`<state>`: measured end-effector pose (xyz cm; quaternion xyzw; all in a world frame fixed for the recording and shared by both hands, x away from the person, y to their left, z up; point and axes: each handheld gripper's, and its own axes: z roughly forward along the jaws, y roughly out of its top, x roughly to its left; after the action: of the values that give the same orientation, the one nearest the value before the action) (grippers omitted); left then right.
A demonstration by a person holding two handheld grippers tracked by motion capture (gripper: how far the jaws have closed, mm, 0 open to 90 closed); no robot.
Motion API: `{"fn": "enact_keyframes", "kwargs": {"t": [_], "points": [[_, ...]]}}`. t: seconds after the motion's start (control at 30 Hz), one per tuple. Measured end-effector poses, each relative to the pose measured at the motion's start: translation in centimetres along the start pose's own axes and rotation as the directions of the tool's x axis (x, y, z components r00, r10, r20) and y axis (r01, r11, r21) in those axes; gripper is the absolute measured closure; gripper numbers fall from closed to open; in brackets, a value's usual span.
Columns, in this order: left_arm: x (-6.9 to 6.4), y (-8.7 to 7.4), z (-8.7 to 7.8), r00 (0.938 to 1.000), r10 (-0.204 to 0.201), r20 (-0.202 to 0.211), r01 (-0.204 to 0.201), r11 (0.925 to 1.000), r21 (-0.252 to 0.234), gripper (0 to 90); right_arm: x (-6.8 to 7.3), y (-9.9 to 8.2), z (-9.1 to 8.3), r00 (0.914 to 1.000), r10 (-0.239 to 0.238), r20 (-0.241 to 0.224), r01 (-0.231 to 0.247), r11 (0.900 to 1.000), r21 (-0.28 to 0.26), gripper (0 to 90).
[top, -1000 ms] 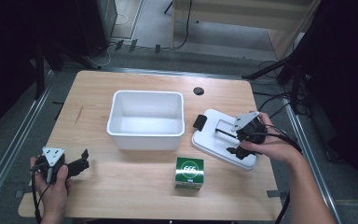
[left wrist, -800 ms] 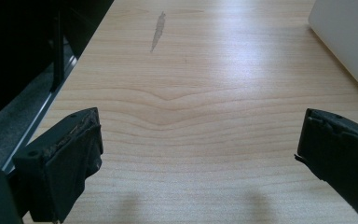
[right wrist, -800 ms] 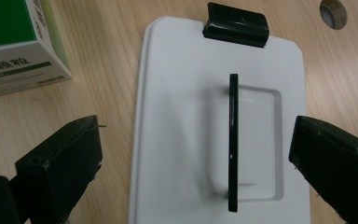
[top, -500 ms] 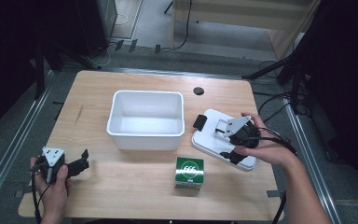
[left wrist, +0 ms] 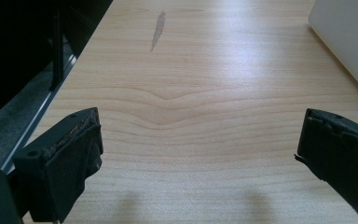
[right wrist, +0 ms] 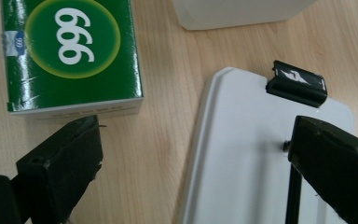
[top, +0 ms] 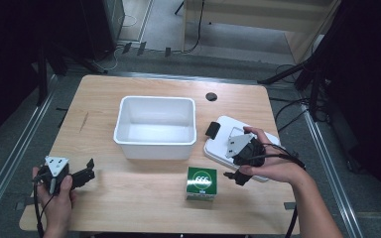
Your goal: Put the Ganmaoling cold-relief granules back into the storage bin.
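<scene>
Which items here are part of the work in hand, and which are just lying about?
In hand:
- right claw, jaws open, hovering at the lid's near edge
- white lid with a black clip
- green box, beside the lid

Lying about:
- white tub, nothing visible inside
- left claw, open over bare table

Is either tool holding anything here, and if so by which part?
Nothing is held. The left tool is open over bare table; the right tool is open above the white lid.

Bright overhead light w/ glare on table [left wrist: 242,60]; dark surroundings; fingers [left wrist: 60,158] blurred close-up.
</scene>
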<state>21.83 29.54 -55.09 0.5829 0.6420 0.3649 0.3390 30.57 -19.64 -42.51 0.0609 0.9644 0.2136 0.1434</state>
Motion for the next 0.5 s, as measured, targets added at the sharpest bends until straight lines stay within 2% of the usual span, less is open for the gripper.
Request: {"fn": "enact_keyframes", "kwargs": {"t": [0.4, 0.5], "points": [[0.0, 0.0, 0.0, 1.0, 0.001, 0.003, -0.001, 1.0, -0.001, 0.6, 2.1, 0.8, 0.7, 0.999, -0.035, -0.029, 0.035, 0.9994, 0.003, 2.4], [0.0, 0.0, 0.0, 1.0, 0.004, 0.004, -0.004, 1.0, -0.001, 0.6, 2.6, 1.1, 1.2, 0.9978, -0.045, -0.05, 0.045, 0.999, 0.001, 2.4]]}}
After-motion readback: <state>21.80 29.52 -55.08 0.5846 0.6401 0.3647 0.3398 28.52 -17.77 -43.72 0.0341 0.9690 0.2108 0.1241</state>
